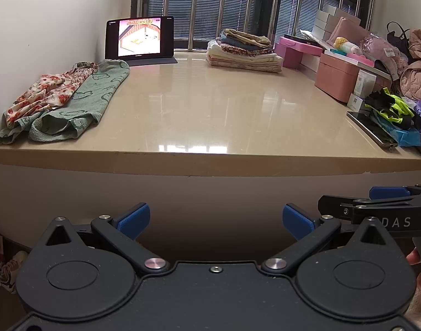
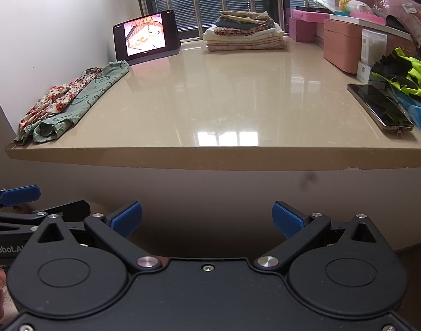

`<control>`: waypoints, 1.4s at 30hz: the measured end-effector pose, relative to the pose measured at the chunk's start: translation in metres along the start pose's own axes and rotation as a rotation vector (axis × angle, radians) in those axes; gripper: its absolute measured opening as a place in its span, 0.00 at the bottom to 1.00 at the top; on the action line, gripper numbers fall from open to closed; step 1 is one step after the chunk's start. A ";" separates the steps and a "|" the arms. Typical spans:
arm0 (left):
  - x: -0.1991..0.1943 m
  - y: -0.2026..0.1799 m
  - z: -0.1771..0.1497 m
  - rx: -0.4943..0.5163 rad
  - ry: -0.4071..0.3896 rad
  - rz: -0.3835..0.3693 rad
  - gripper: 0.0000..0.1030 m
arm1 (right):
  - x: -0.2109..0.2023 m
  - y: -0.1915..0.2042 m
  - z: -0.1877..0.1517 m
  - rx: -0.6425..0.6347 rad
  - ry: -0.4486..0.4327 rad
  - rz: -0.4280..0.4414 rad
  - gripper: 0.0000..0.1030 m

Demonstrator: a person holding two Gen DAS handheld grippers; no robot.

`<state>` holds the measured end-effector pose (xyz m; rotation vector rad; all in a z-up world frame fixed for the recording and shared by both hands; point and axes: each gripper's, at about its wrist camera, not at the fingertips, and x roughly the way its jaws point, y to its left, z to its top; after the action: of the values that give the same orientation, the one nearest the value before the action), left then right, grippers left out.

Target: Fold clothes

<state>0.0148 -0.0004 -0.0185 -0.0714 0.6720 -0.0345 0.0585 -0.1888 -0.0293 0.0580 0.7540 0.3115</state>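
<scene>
A crumpled green garment (image 1: 80,102) (image 2: 80,102) lies at the table's left edge, with a red floral garment (image 1: 47,91) (image 2: 58,96) bunched on it toward the wall. A stack of folded clothes (image 1: 243,52) (image 2: 246,33) sits at the back by the window. My left gripper (image 1: 216,222) is open and empty, held below the table's front edge. My right gripper (image 2: 207,220) is also open and empty, below the front edge too. Each gripper shows at the side of the other's view, the right one (image 1: 376,207) and the left one (image 2: 25,207).
A tablet (image 1: 140,38) with a lit screen stands at the back left. A phone (image 2: 380,107) lies near the front right. Pink boxes (image 1: 337,80), a black and neon yellow cloth (image 1: 389,107) and other clutter line the right side. The beige tabletop (image 1: 210,104) is glossy.
</scene>
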 end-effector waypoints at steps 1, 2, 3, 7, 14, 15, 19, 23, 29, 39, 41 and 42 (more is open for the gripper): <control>0.000 0.000 0.000 0.000 0.000 0.000 1.00 | 0.000 0.000 0.000 0.000 0.000 0.000 0.99; 0.000 0.000 0.000 0.000 0.000 0.000 1.00 | 0.000 0.000 0.000 0.000 0.000 0.000 0.99; 0.000 0.000 0.000 -0.001 0.000 0.000 1.00 | 0.000 -0.001 0.000 0.000 0.001 0.001 0.99; 0.001 0.001 0.000 -0.003 0.005 -0.001 1.00 | 0.001 -0.002 0.000 0.001 0.004 0.003 0.99; 0.002 0.001 -0.002 -0.008 0.010 -0.003 1.00 | 0.002 -0.001 -0.001 0.001 0.010 0.003 0.99; 0.002 0.001 -0.002 -0.009 0.010 -0.003 1.00 | 0.002 -0.001 -0.001 0.001 0.010 0.003 0.99; 0.003 0.001 -0.002 -0.012 0.015 -0.003 1.00 | 0.003 -0.001 -0.001 0.001 0.014 0.002 0.99; 0.004 0.001 -0.003 -0.014 0.021 -0.005 1.00 | 0.004 0.000 -0.002 0.001 0.017 0.001 0.99; 0.006 0.002 -0.003 -0.017 0.028 -0.005 1.00 | 0.006 -0.001 -0.002 0.003 0.024 0.000 0.99; 0.010 0.005 -0.006 -0.027 0.052 -0.008 1.00 | 0.012 0.000 -0.002 0.001 0.045 0.002 0.99; 0.011 0.005 -0.006 -0.029 0.058 -0.010 1.00 | 0.013 0.000 -0.002 0.001 0.048 0.001 0.99; 0.011 0.005 -0.006 -0.030 0.061 -0.011 1.00 | 0.014 0.000 -0.002 0.001 0.050 0.001 0.99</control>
<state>0.0201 0.0038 -0.0307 -0.1034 0.7329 -0.0368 0.0667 -0.1849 -0.0399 0.0517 0.8037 0.3144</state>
